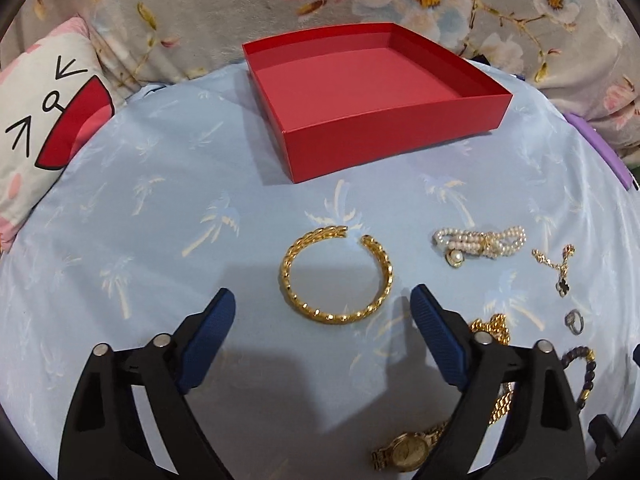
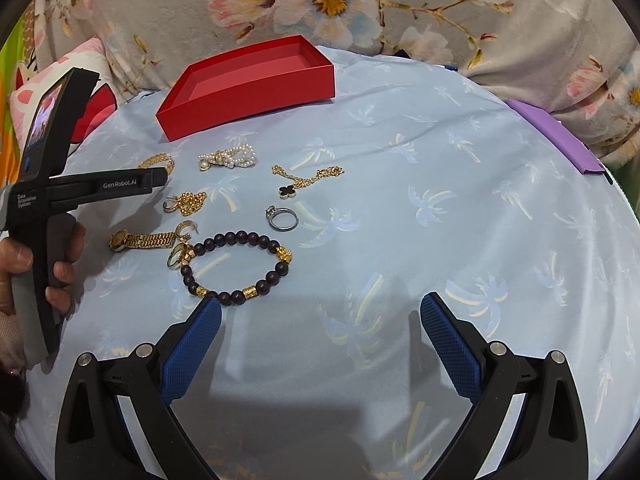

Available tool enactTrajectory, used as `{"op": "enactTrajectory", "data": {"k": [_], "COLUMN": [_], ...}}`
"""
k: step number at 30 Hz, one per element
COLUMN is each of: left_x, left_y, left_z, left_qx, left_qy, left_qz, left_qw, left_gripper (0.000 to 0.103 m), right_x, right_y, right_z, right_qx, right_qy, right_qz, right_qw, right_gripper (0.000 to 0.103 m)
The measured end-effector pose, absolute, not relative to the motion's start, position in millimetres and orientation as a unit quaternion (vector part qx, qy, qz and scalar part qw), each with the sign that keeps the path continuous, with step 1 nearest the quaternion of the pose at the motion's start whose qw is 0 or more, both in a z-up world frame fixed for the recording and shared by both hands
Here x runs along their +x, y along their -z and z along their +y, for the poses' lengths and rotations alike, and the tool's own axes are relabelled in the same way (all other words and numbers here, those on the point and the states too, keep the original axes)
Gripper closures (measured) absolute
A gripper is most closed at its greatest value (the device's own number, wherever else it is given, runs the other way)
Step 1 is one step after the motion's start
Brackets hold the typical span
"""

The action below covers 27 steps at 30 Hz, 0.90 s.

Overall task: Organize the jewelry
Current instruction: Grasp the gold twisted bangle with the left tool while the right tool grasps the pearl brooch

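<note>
Clearly the left gripper (image 1: pixel 322 316) hangs spread before the gold bangle (image 1: pixel 337 275) (stiff, light, slippery): pinch its braided band.

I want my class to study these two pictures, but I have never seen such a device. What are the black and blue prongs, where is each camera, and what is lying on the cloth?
A person holds a two-fingered tool in each hand. Each picture comes from a camera riding on one: the left tool and the right tool. Both are open and hold nothing. On the blue cloth stands an empty red box. Loose jewelry lies nearby: a gold bangle just ahead of the left tool, a pearl bow, a dark bead bracelet, a silver ring and a gold watch.
</note>
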State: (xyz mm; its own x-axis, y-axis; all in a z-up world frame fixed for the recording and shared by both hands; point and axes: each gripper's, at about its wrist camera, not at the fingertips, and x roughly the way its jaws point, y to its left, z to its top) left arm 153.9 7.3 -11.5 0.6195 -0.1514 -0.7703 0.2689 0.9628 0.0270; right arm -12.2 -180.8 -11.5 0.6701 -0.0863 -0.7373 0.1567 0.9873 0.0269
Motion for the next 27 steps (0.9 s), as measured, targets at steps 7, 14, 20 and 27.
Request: {"op": "enactTrajectory", "data": {"k": [7,14,20,27], "left_x": [156,151,127,108], "left_y": [12,8,-3,1], "left_z": [7,9,25,54], "left_qx": [0.056,0.045,0.043,0.018], "left_qy": [0.137,0.146,0.145,0.133], "left_qz": [0.418,0.411,0.393,0.392], "left_qw": [0.896,0.899,0.907,0.910], "left_gripper": [0.046,0.048,0.048,0.048], "right_x": [-8,-7,10,88], "right_y": [13,13,-21,-25], "right_z": [-179,-182,-187,-178], "right_qx": [0.042,0.052,0.045,0.040], "right_qy": [0.061,0.056,0.012,-0.049], "right_qz": [0.403,0.403,0.384,0.396], "right_qw": [0.912,0.912,0.922,0.916], "right_gripper": [0.005,0.005,0.005,0.031]}}
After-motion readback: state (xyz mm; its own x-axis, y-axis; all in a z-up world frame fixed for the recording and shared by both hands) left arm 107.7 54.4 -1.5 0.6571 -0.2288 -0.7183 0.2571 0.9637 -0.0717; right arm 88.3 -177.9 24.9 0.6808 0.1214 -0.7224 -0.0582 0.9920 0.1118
